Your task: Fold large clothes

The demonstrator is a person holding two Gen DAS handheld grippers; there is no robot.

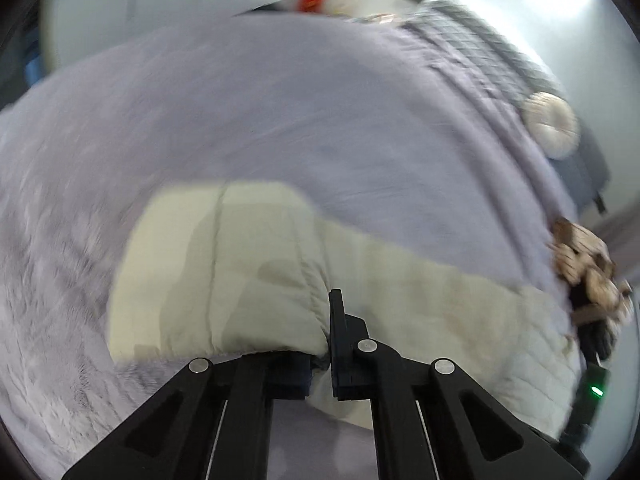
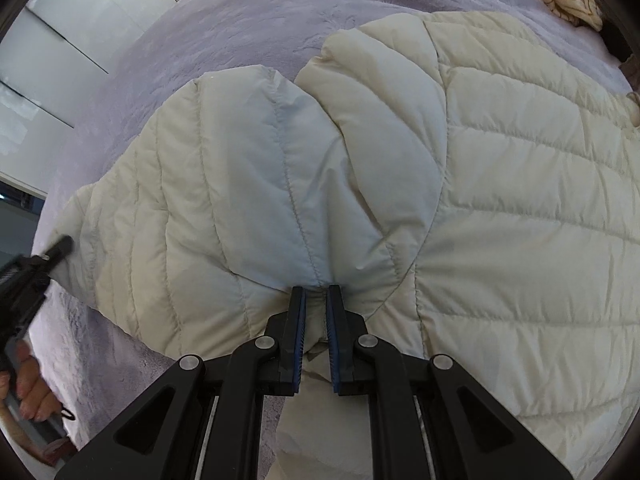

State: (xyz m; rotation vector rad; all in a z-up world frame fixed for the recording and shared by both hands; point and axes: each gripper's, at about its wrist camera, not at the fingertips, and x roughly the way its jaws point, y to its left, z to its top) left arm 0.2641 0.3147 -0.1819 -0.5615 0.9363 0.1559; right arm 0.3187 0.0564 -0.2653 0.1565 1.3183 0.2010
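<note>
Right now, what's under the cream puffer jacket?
The jacket lies on a lavender plush bedspread that shows all around it. Whatever sits beneath the jacket's middle is covered, so I cannot tell.

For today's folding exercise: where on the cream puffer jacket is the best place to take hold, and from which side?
Grip the cream puffer jacket at its near edge, where sleeve and body meet, coming steeply down from above. It lies flat on the purple blanket, so only a pinched-up edge fold offers purchase; the right hand-held gripper already grips there.
</note>
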